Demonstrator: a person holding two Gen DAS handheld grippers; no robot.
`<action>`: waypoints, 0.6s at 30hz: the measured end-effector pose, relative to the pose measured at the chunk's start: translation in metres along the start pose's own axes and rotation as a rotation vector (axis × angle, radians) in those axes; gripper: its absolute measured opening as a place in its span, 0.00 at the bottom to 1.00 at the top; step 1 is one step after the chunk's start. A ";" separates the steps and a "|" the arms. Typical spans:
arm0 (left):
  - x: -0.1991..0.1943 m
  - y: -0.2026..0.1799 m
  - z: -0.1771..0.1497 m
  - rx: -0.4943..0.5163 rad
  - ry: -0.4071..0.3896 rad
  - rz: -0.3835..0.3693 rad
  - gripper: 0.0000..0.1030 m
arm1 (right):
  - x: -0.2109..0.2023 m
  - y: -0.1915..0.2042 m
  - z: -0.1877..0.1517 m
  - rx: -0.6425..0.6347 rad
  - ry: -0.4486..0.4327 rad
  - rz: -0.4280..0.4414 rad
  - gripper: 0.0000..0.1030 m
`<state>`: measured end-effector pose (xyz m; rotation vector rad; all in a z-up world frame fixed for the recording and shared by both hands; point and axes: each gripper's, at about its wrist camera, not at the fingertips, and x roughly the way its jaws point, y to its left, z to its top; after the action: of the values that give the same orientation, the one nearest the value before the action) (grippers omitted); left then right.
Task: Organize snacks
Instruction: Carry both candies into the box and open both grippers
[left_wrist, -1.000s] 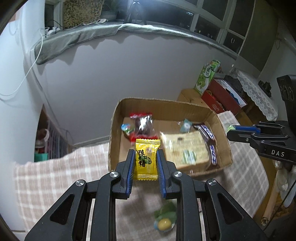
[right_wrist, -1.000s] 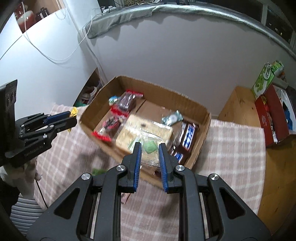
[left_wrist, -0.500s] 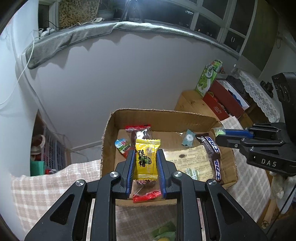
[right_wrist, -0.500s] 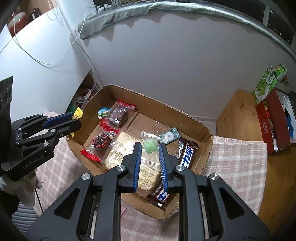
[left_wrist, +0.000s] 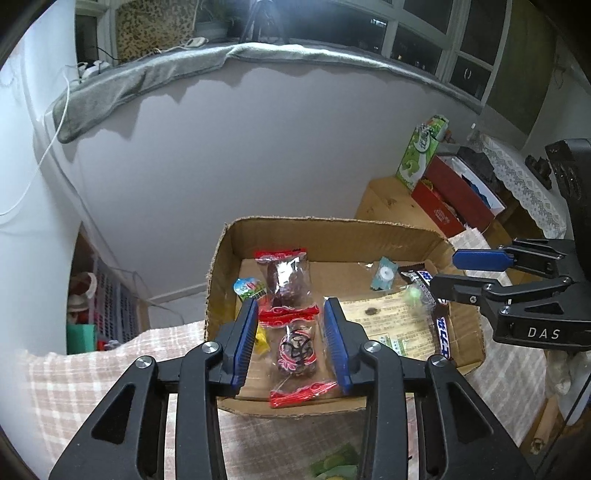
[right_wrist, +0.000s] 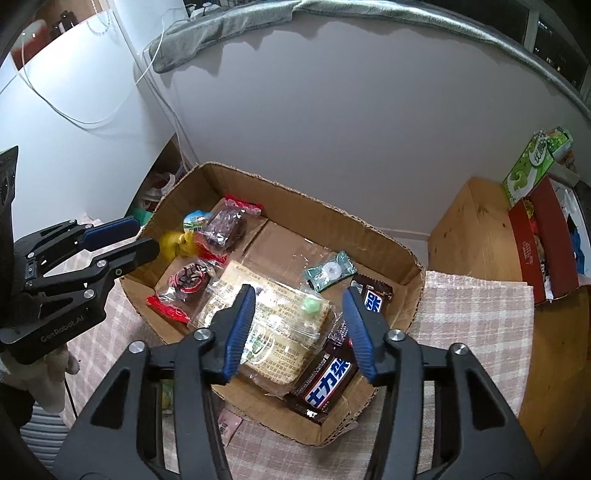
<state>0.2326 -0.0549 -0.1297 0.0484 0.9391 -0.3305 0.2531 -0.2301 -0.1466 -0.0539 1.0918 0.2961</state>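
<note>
now both grippers parted, snacks dropped — boxed

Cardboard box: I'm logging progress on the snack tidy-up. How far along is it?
Mostly done: the cardboard box holds several snacks, including the yellow candy and the green candy on the bread packet. In hand: nothing. The left gripper and right gripper have just been opening, with nothing gripped. Left: at least a green packet on the checked cloth.

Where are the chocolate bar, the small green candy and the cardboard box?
chocolate bar (right_wrist: 327, 378), right wrist view, wrapper lettering.
small green candy (right_wrist: 310, 305), right wrist view, its middle.
cardboard box (right_wrist: 373, 230), right wrist view, far wall.
</note>
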 end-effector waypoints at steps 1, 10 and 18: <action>-0.001 0.000 0.000 0.002 -0.002 -0.001 0.34 | -0.001 0.000 0.000 0.001 -0.002 0.001 0.50; -0.012 -0.004 -0.002 0.011 -0.024 0.003 0.34 | -0.009 0.006 -0.003 -0.014 -0.009 0.003 0.50; -0.027 0.000 -0.014 0.002 -0.032 0.013 0.34 | -0.024 0.013 -0.014 -0.020 -0.029 0.010 0.50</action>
<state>0.2065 -0.0452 -0.1165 0.0511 0.9060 -0.3192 0.2269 -0.2256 -0.1305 -0.0613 1.0602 0.3161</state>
